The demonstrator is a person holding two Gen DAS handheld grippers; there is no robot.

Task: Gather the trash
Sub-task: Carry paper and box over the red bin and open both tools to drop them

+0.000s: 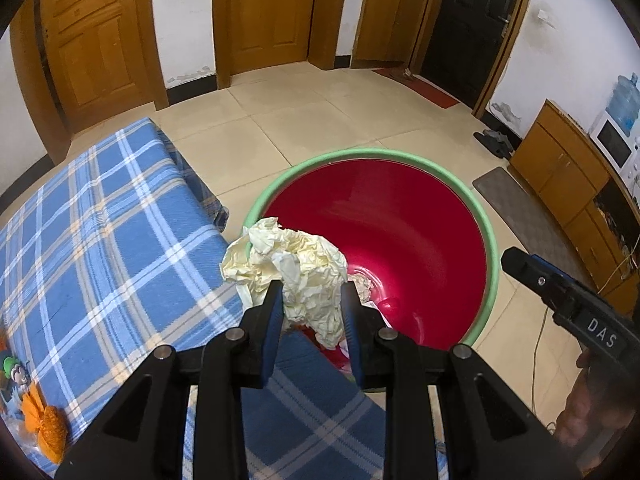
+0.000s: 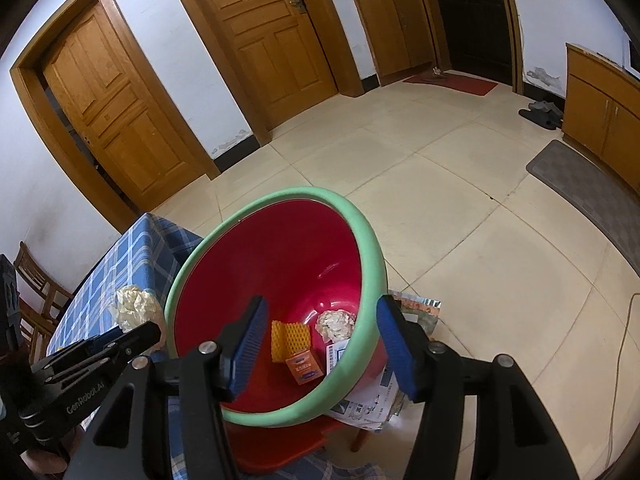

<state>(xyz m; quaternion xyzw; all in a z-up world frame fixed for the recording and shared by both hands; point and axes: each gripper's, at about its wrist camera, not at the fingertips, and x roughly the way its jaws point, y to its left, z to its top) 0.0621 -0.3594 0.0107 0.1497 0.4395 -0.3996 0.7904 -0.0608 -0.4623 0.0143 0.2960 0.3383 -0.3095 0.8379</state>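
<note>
Paper wad [image 1: 294, 268], cream, crumpled: pinched between pads of left gripper [image 1: 312, 300], held up at near-left rim of basin [image 1: 490, 240], part over the cloth, part over the bowl. Same wad in right view [image 2: 134, 306], just left of rim, ahead of the left tool's black nose. Left jaws clamped on wad, both blue pads pressing into paper.

Basin: red inside, green rim, tilted toward cams, sits on a red stool [image 2: 280, 446] beside table [image 1: 100, 240] w/ blue plaid cloth. Contents per right view: second wad [image 2: 336, 324] at bottom, yellow foam net [image 2: 290, 338] left of it, small orange packet [image 2: 304, 368] in front of net, white printed card [image 2: 340, 354] leaning against near-right wall.

Right gripper [image 2: 322, 350]: jaws apart, nothing gripped; left pad over bowl interior, right pad outside rim, rim passing between them. No pad contact w/ rim discernible. Seen in left view as black nose marked "DAS" [image 1: 560, 292], right of basin, over floor.

Printed sheets [image 2: 372, 404] on floor under basin's right side. Orange toy [image 1: 44, 424] at near-left table edge. Grey mat [image 2: 580, 188] by cabinet [image 1: 560, 168], far right. Slippers [image 2: 540, 114] near wall. Wooden chair [image 2: 36, 280] left of table. Tile floor, three wood doors, one dark door behind.
</note>
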